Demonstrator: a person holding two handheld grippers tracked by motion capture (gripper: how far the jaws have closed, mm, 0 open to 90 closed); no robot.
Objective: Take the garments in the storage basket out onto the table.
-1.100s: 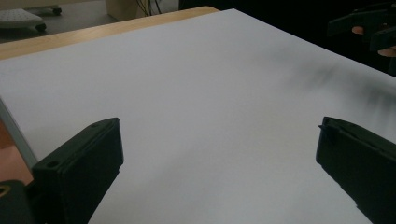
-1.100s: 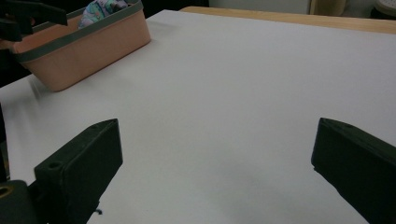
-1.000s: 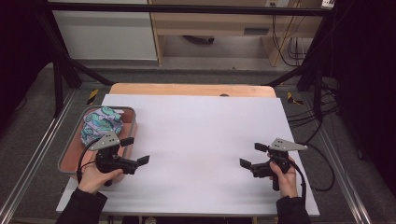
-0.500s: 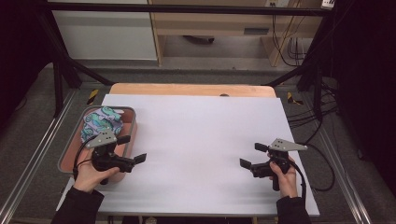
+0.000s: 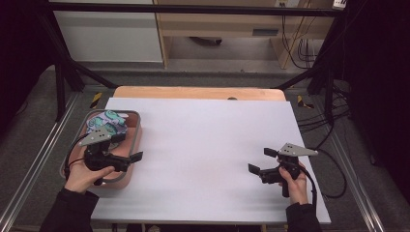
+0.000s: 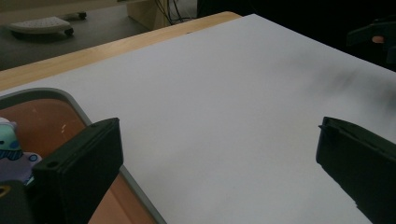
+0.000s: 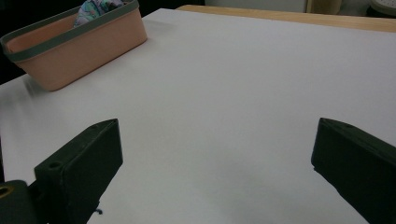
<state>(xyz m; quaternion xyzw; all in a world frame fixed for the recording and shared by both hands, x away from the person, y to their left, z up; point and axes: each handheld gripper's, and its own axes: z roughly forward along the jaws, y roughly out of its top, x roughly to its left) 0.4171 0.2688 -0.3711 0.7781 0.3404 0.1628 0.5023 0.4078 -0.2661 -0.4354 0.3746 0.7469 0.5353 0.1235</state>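
Observation:
A salmon basket (image 5: pixel 137 126) with a grey rim stands at the table's left edge, and a teal and purple patterned cloth (image 5: pixel 107 123) lies bunched in it. My left gripper (image 5: pixel 128 148) hovers open over the basket's near right rim with nothing between its jaws. In the left gripper view (image 6: pixel 217 135) the basket rim (image 6: pixel 70 100) and a bit of the cloth (image 6: pixel 8 145) sit at the lower left. My right gripper (image 5: pixel 261 160) is open and holds nothing, low over the white sheet at the right. The right gripper view (image 7: pixel 215 135) has the basket (image 7: pixel 79 46) and cloth (image 7: pixel 95 8) far off.
A white sheet (image 5: pixel 203 145) covers most of the wooden table (image 5: pixel 193 92). Black frame posts and cables (image 5: pixel 333 121) stand off the table's right side. The right hand's gripper (image 6: pixel 373 35) appears at the top right of the left gripper view.
My left gripper has drifted left, from over the white sheet to over the basket's right rim. The right gripper has stayed in place.

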